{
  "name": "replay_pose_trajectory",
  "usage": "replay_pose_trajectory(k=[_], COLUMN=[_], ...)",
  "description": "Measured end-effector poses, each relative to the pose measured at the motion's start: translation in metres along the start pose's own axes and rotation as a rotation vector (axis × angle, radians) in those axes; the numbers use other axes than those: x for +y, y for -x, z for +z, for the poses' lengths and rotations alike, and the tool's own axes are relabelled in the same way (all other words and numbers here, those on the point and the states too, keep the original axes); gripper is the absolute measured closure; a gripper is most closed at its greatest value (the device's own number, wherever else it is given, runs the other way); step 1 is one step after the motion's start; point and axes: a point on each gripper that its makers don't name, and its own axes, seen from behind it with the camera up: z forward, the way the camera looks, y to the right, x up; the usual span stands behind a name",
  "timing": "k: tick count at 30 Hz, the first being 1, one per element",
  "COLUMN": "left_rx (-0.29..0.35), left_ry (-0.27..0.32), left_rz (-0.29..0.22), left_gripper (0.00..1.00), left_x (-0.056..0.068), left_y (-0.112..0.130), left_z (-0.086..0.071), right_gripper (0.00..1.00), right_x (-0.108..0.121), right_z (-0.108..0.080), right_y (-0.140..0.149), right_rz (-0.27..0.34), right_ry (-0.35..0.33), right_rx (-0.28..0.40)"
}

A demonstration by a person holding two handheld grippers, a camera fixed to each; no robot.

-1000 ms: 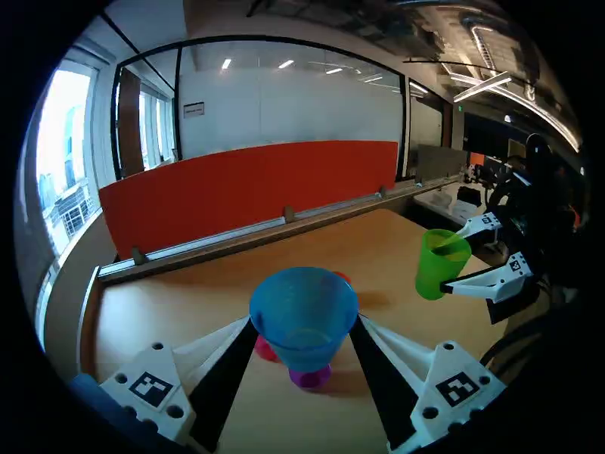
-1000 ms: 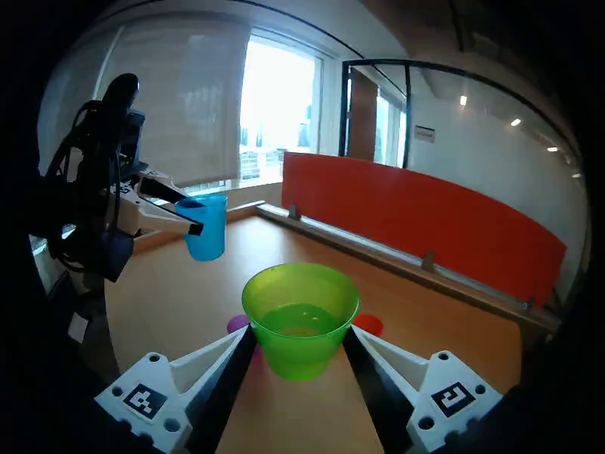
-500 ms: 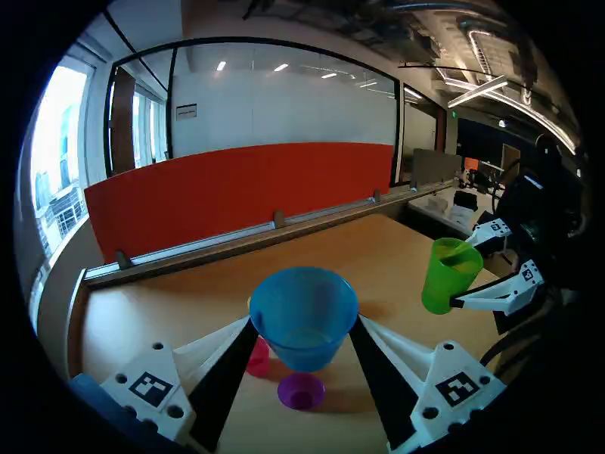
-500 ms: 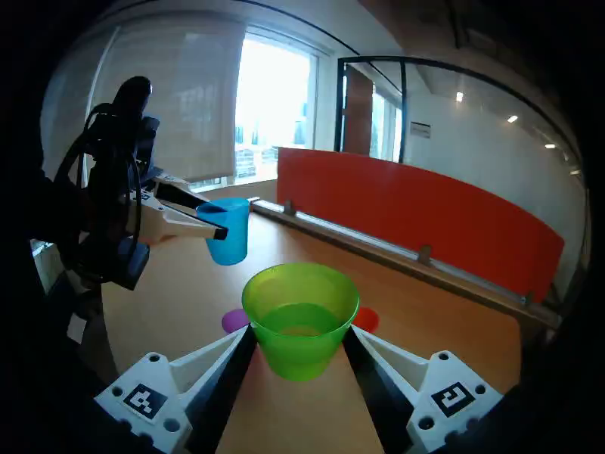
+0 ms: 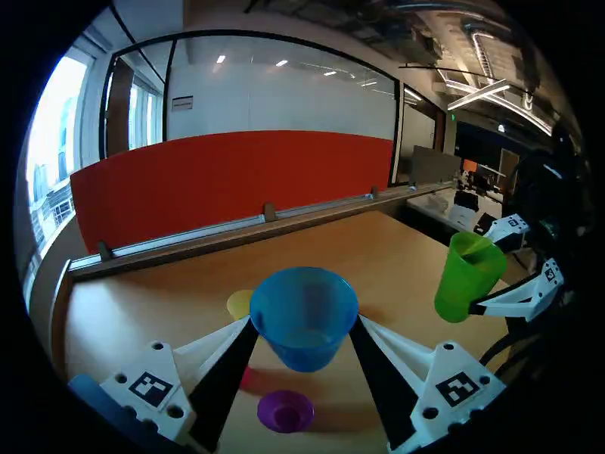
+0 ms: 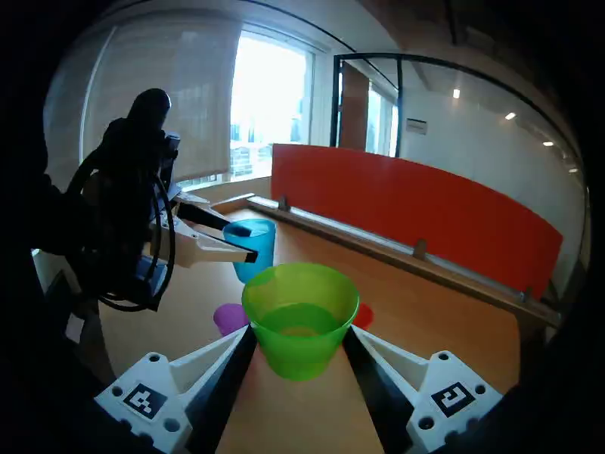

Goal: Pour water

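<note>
Left gripper view: left gripper (image 5: 304, 327) is closed around the blue cup (image 5: 304, 318), both fingers pressing its sides; cup upright, held above the table (image 5: 378, 250).
Right gripper view: right gripper (image 6: 300, 337) is clamped on the green cup (image 6: 300, 321); cup upright, water visible in its lower part.
Blue cup contents: cannot tell.
Change: blue cup has come in from the far left of the right gripper view to just behind the green cup's rim; cups are near, not touching.
Change 2: purple cup (image 5: 285, 411) and yellow cup (image 5: 240, 303) sit lower in the left gripper view than before, so the left gripper looks raised.
Table: small cups toward the near edge, red divider (image 5: 227, 181) along the far edge.
Meaning: cups brought together for pouring; no clear tilt, pour not started.
Next: probably tip green cup over blue cup's mouth; spill risk if rims are misaligned.
</note>
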Motion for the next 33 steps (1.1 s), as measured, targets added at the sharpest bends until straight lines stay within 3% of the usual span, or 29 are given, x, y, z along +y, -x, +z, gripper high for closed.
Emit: replay_pose_trajectory(k=[18,33], left_rx=[-0.051,-0.111], left_ry=[-0.002,-0.026], left_rz=[-0.04,-0.043], left_gripper=[0.16,0.16], left_x=[0.006,0.002], left_y=[0.039,0.077], left_z=[0.067,0.106], right_gripper=[0.16,0.17], right_x=[0.005,0.015], right_z=[0.016,0.021], right_y=[0.019,0.032], right_rz=[0.044,0.046], right_ry=[0.006,0.014], right_rx=[-0.02,-0.026])
